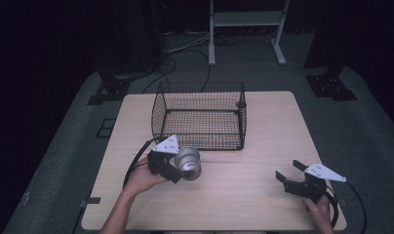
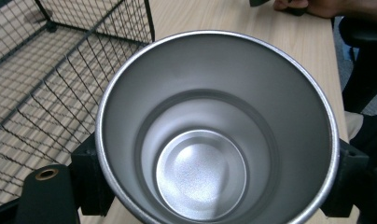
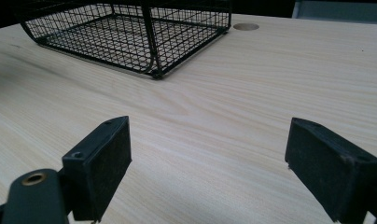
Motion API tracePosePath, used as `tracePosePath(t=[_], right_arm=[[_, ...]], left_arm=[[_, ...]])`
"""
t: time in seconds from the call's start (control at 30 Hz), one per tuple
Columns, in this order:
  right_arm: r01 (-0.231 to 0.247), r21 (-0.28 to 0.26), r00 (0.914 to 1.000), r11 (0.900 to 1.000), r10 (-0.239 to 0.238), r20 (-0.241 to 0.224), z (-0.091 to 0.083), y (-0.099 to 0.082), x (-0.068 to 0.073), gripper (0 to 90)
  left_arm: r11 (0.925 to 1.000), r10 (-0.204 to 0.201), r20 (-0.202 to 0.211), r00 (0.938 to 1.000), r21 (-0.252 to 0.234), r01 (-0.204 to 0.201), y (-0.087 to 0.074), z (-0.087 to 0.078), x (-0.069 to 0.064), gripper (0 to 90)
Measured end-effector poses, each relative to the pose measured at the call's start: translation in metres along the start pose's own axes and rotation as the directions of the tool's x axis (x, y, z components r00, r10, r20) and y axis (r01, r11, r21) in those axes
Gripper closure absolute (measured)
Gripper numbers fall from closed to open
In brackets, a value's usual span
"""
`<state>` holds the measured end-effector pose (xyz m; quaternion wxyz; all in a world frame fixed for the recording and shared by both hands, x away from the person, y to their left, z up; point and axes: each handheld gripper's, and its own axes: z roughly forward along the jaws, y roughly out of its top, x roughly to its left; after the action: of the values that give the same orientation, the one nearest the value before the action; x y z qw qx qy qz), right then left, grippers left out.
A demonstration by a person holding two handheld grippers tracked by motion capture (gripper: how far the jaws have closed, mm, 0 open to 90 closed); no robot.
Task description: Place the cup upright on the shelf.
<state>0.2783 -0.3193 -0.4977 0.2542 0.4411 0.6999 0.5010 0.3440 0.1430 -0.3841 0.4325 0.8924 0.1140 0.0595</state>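
Left gripper [image 1: 181, 170] closed on a steel cup [image 1: 189, 162], jaws pressed against opposite sides of its wall just below the rim. Cup held just in front of the near wall of a black wire basket [image 1: 201, 116], over the pale wooden desk [image 1: 244, 195]; contact with the desk surface not determinable from the high view.

Left gripper view looks straight down into the cup [image 2: 214, 135]: bare brushed interior, stepped wall, round dimpled bottom, nothing inside. Basket mesh [image 2: 46, 84] to the gripper's left, a hand [image 2: 312, 5] at the far edge beyond the cup. High view gives none of the cup's inside, only its tilted mouth.

Right gripper [image 1: 292, 174] resting low at the desk's near right corner, jaws spread wide with nothing between them, held by the right hand [image 1: 320, 210]. Right gripper view confirms: both black pads apart, bare wood grain [image 3: 210, 140] between; basket corner [image 3: 130, 32] ahead and to the gripper's left, a round hole [image 3: 246, 26] in the desk beyond it.

No brand, label or legible writing on cup, basket or grippers.

Surroundings dim: cables [image 1: 185, 53] on grey floor, a white frame [image 1: 246, 29] beyond the desk.
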Motion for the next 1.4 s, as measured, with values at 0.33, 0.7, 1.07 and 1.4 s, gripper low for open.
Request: tracePosePath(t=[0.33, 0.7, 1.07, 1.4], right_arm=[[-0.007, -0.001, 1.0, 1.0, 0.007, 0.0, 0.0, 0.0, -0.001, 13.7], [-0.007, -0.002, 1.0, 1.0, 0.007, 0.002, 0.0, 0.0, -0.001, 13.7], [-0.017, -0.01, 0.9999, 0.9998, 0.017, -0.002, 0.0, 0.0, -0.002, 13.7], [-0.016, -0.007, 0.9998, 0.9998, 0.016, -0.007, 0.0, 0.0, -0.002, 13.7]], left_arm=[[1.0, 0.008, 0.008, 0.9999, -0.002, -0.008, 0.027, -0.016, 0.02, 17.7], [0.9996, 0.018, 0.038, 0.9991, 0.021, -0.019, 0.048, -0.017, 0.036, 17.7], [0.9989, 0.015, 0.094, 0.9954, 0.043, -0.019, 0.064, -0.015, 0.053, 17.7], [0.9963, 0.052, 0.108, 0.9929, 0.063, -0.059, 0.091, -0.015, 0.069, 17.7]])
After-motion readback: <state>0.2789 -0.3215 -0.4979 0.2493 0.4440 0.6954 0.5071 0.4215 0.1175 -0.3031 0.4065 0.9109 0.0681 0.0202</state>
